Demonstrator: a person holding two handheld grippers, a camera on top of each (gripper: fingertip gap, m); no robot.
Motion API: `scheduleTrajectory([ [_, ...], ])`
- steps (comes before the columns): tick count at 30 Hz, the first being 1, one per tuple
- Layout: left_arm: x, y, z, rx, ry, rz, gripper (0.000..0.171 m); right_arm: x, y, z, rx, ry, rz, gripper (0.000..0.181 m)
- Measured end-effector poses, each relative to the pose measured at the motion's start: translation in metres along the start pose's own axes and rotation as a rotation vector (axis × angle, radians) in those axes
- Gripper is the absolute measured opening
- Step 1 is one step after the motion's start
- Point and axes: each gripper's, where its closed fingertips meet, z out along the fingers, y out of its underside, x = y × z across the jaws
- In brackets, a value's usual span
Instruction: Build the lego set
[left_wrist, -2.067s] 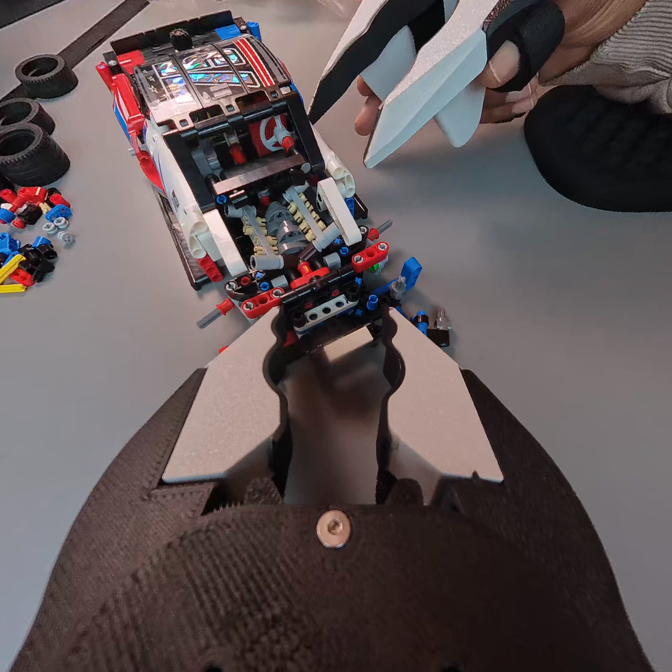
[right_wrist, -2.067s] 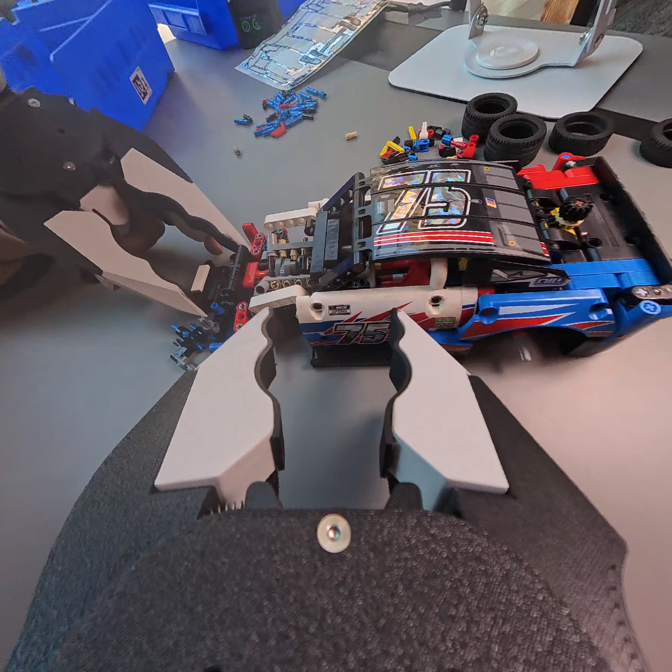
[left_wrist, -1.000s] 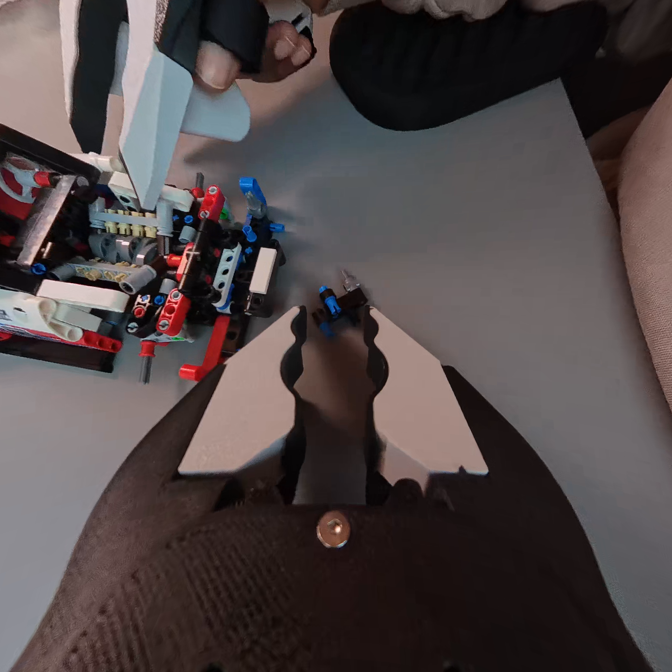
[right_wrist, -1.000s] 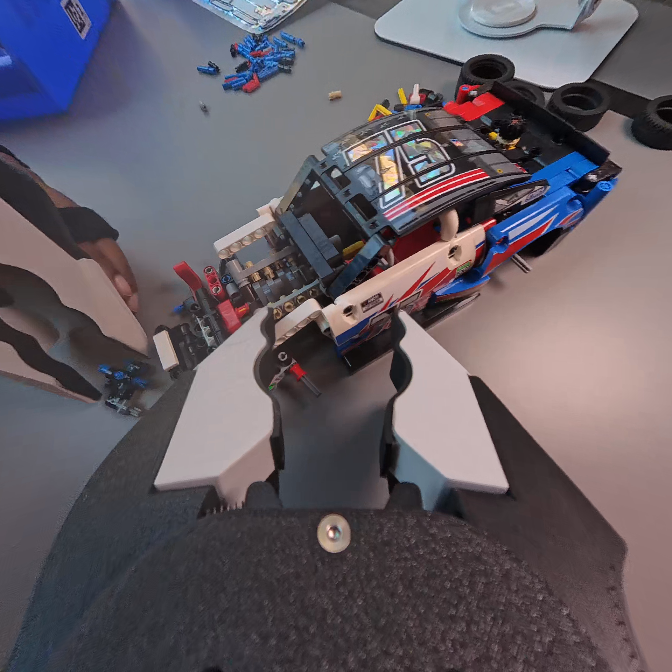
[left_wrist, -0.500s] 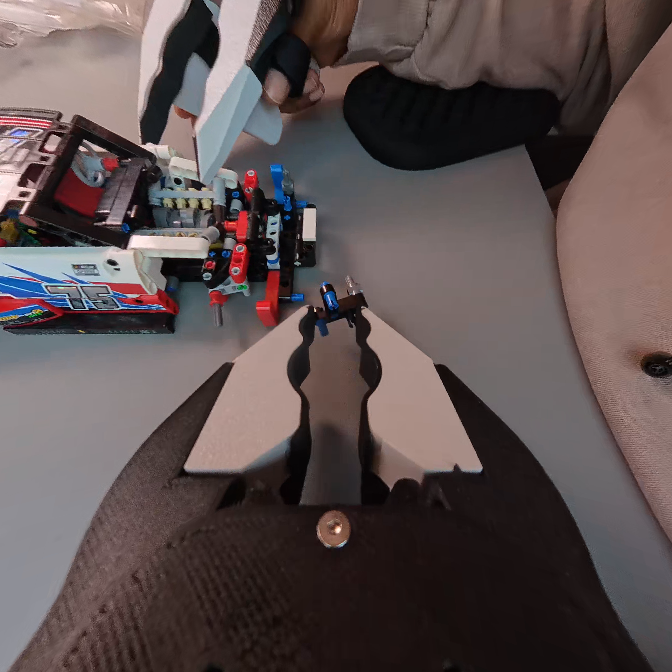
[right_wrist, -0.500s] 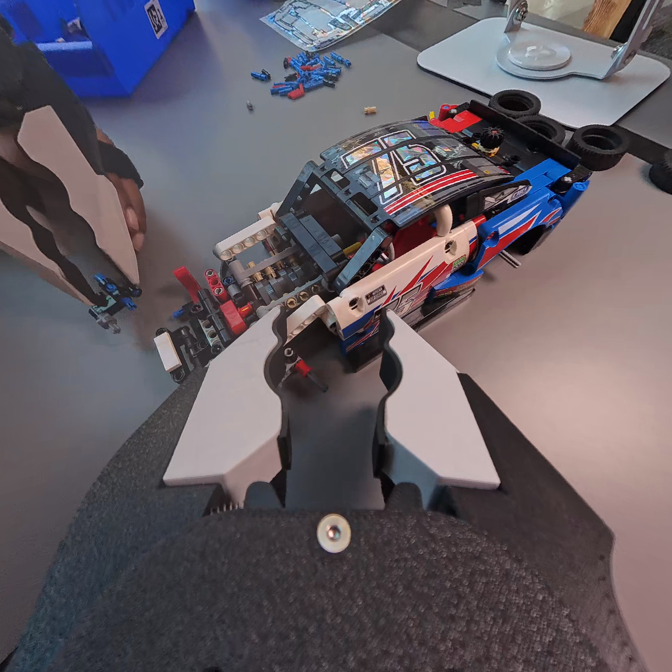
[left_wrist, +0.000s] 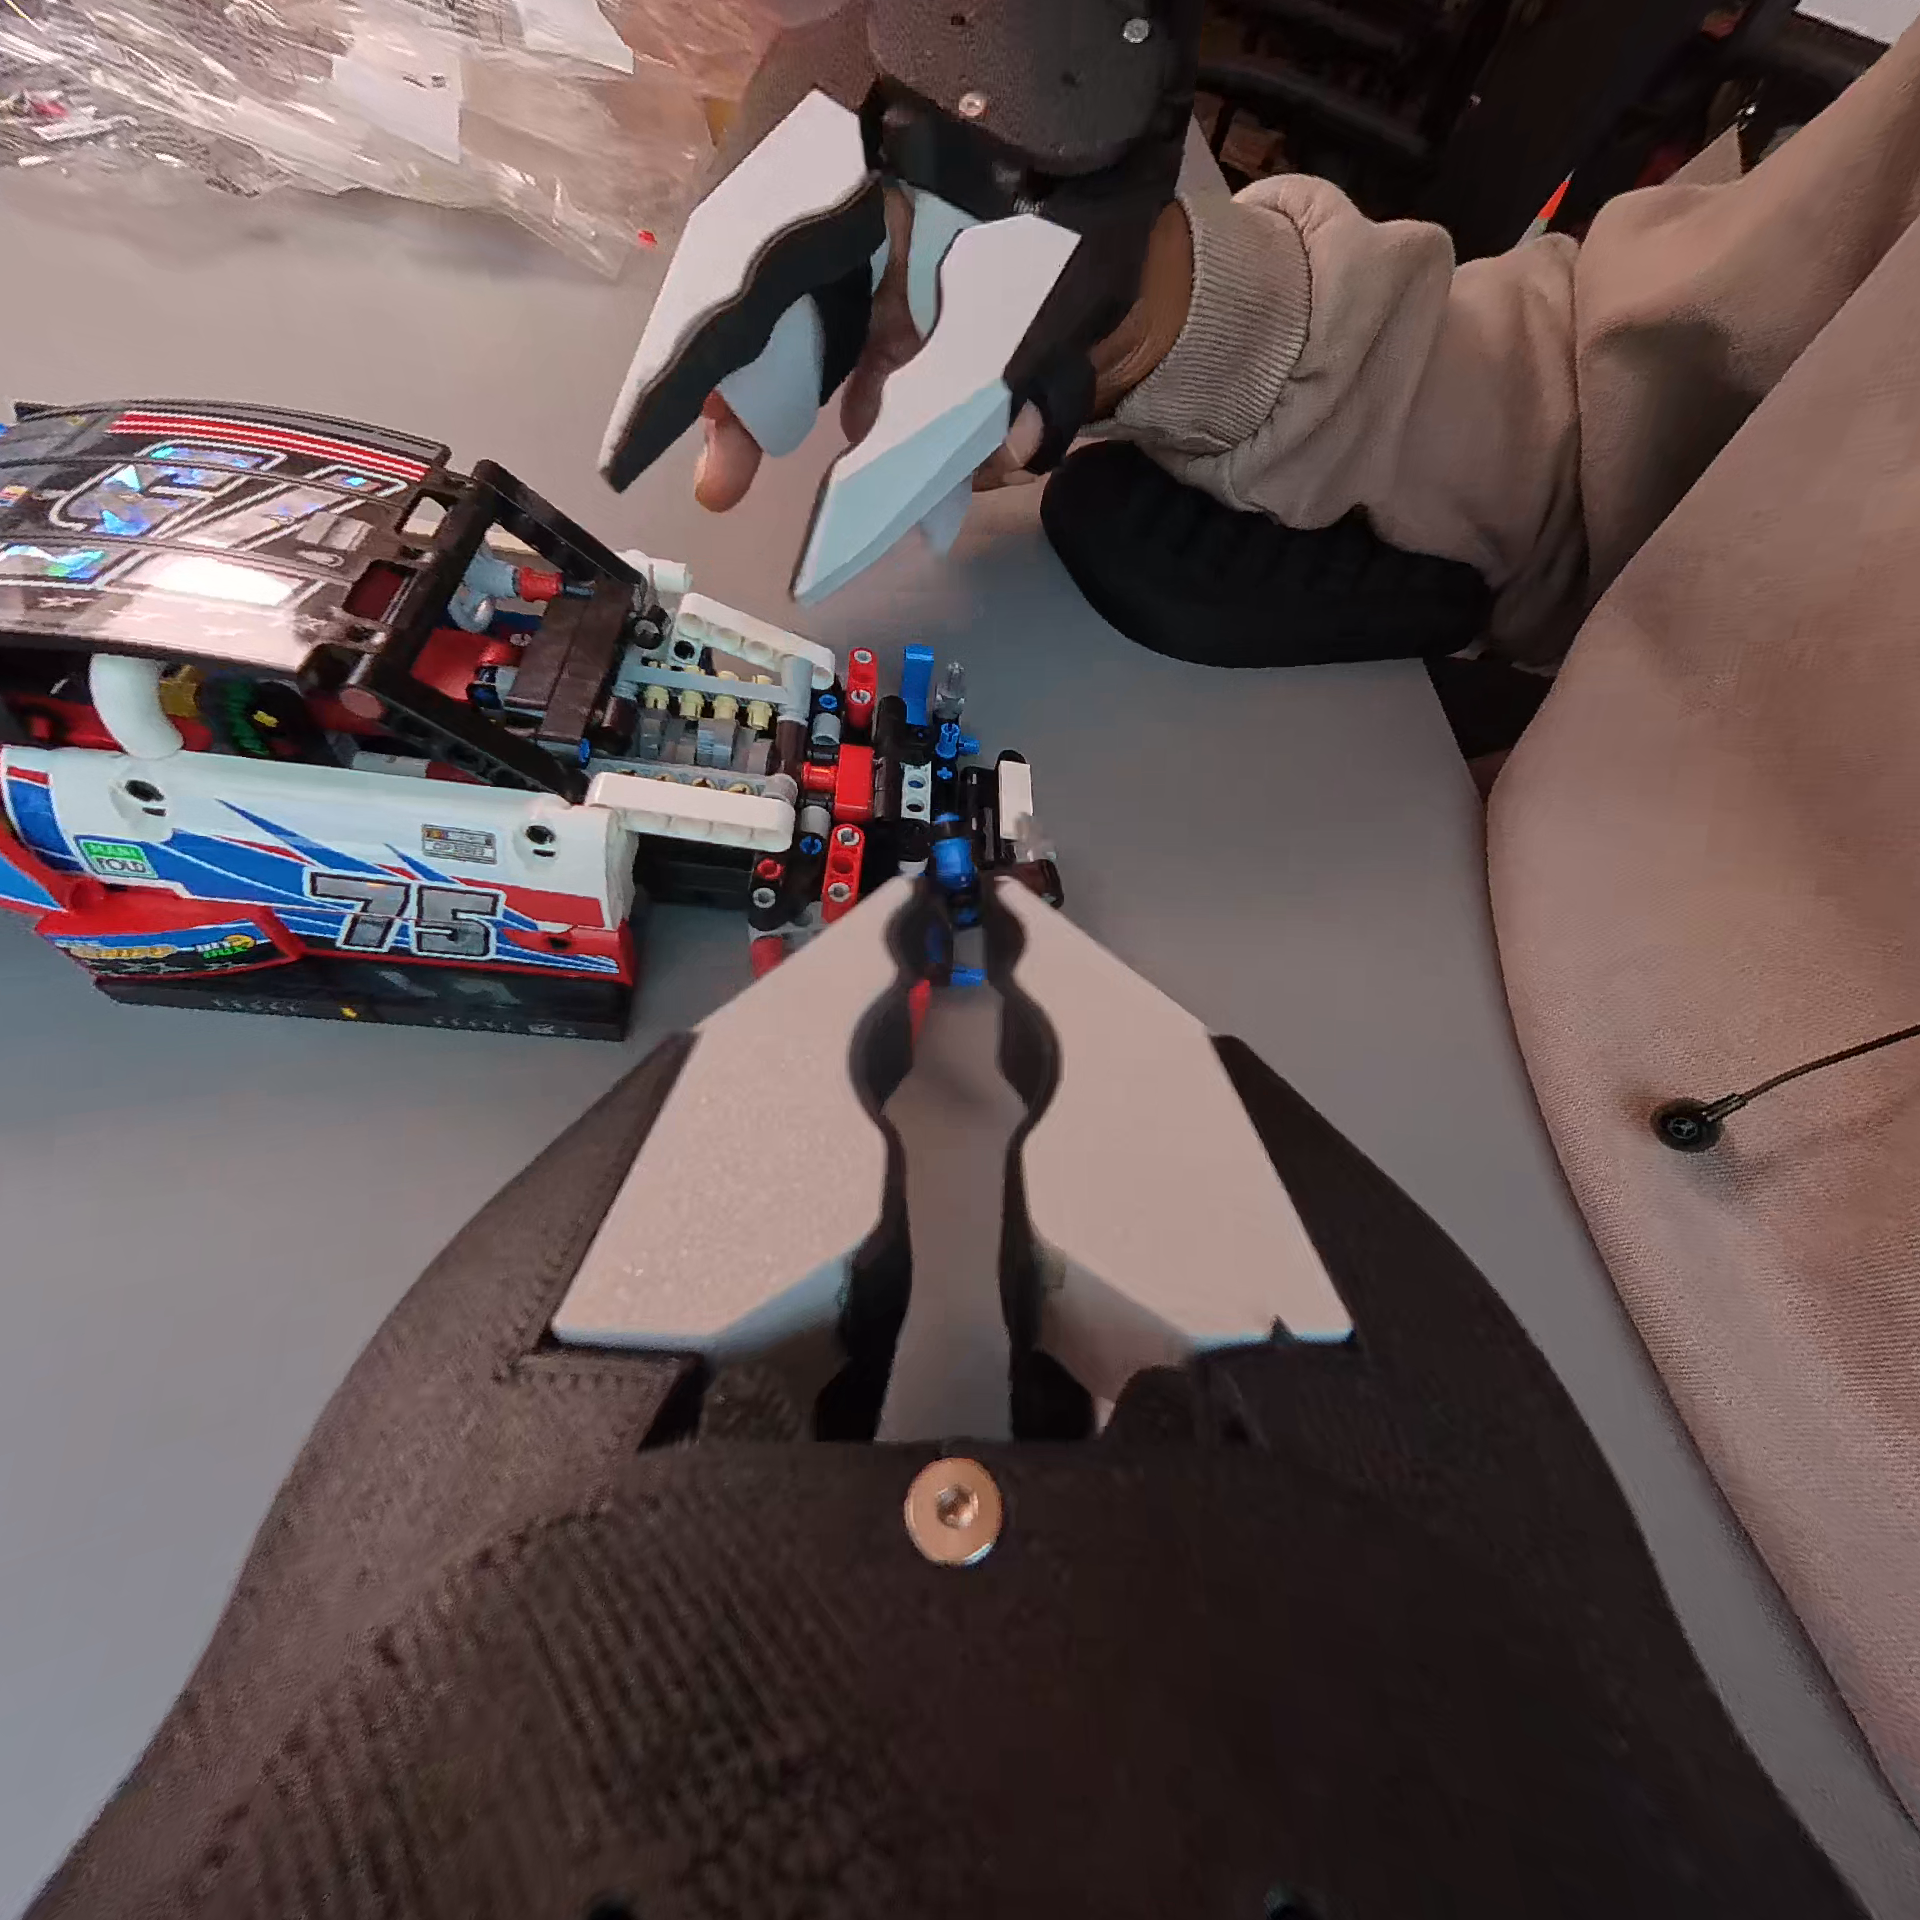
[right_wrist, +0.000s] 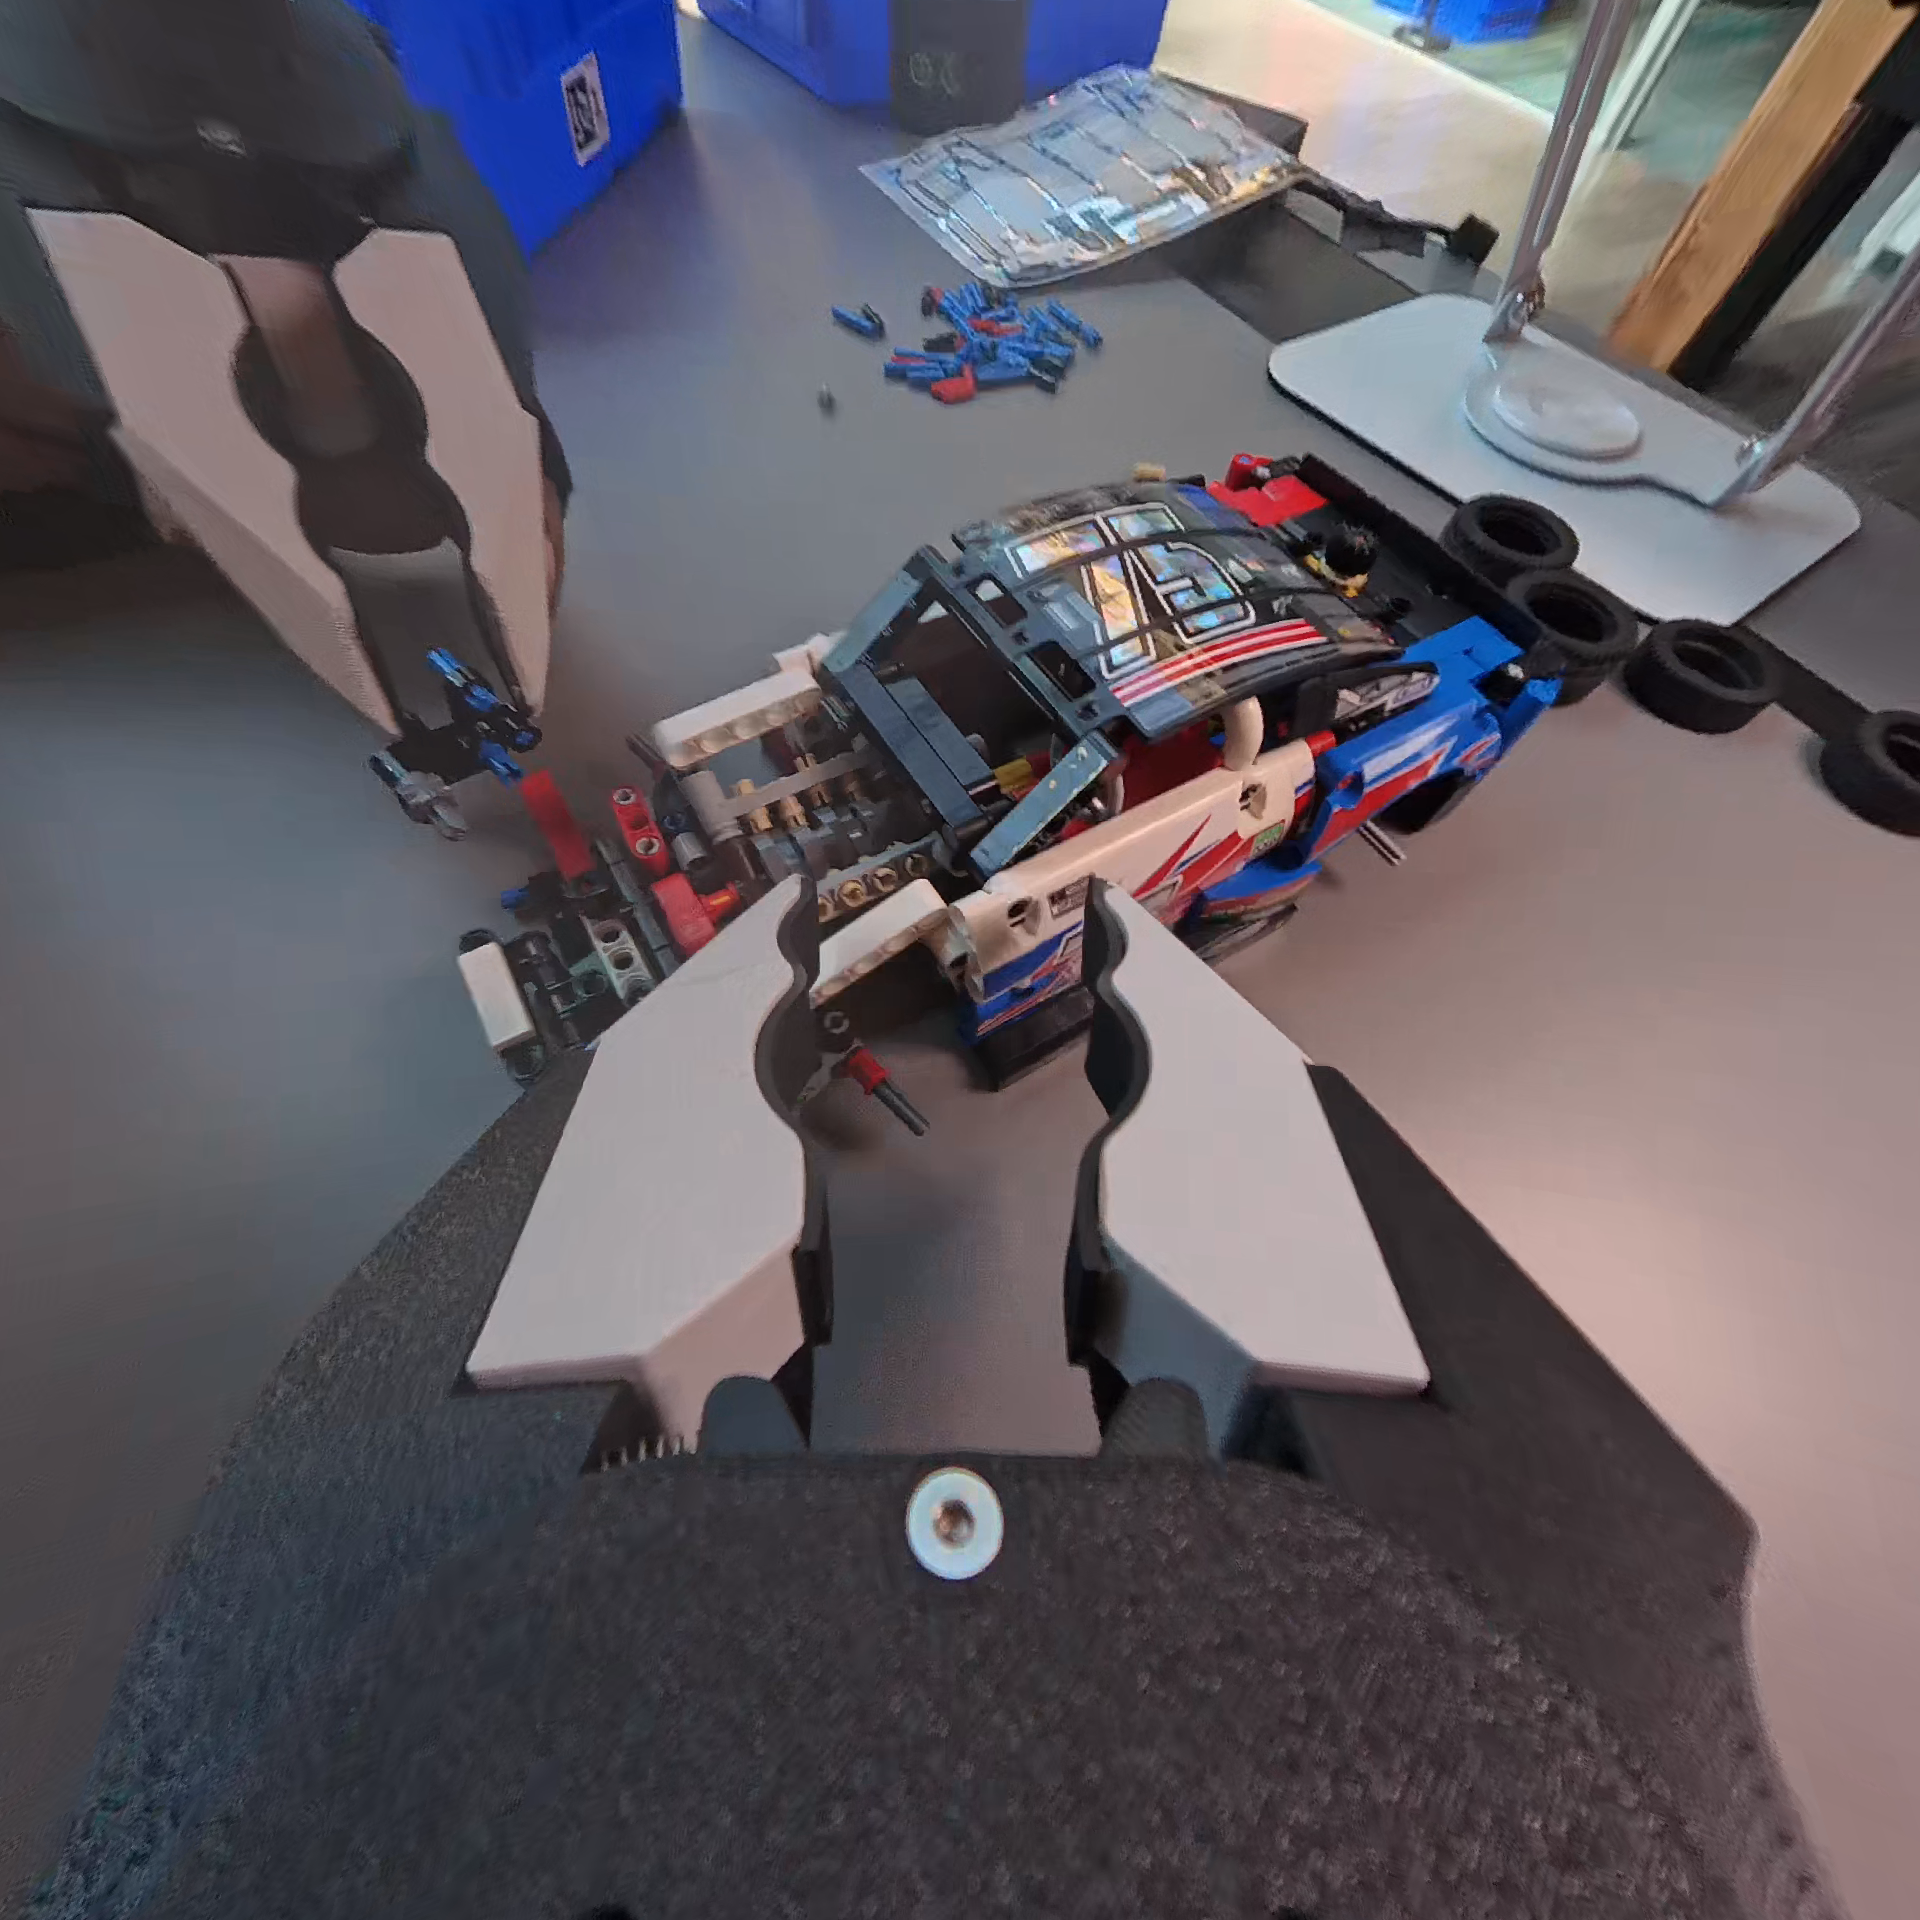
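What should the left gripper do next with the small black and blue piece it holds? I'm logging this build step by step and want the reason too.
Probably carry the small black and blue piece the short way to the car's open front frame. The left gripper is shut on it, clear of the table, while the right gripper waits open beside the car.

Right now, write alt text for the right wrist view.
The open right gripper hovers at the side of a part-built race car on a grey table. At left, the left gripper pinches a small black-and-blue piece; loose tyres lie behind.
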Motion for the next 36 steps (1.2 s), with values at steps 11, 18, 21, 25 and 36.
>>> scheduleTrajectory([
  [11,-0.013,-0.01,-0.003,0.074,-0.025,-0.183,0.0,-0.091,-0.034,-0.008,0.179,-0.273,-0.298,0.034],
  [18,-0.028,-0.017,-0.006,0.112,-0.117,-0.273,0.0,-0.095,-0.026,0.012,0.1,-0.153,-0.45,0.023],
  [21,-0.046,-0.007,-0.02,0.05,-0.228,-0.241,0.0,-0.079,-0.027,0.009,0.104,-0.094,-0.422,0.018],
  [25,-0.045,0.013,-0.035,-0.125,-0.226,-0.14,0.028,-0.033,-0.038,-0.006,0.16,0.075,-0.322,0.013],
  [36,-0.031,0.064,-0.034,-0.458,-0.225,0.045,0.022,0.026,-0.045,-0.031,0.262,0.246,-0.099,0.007],
])
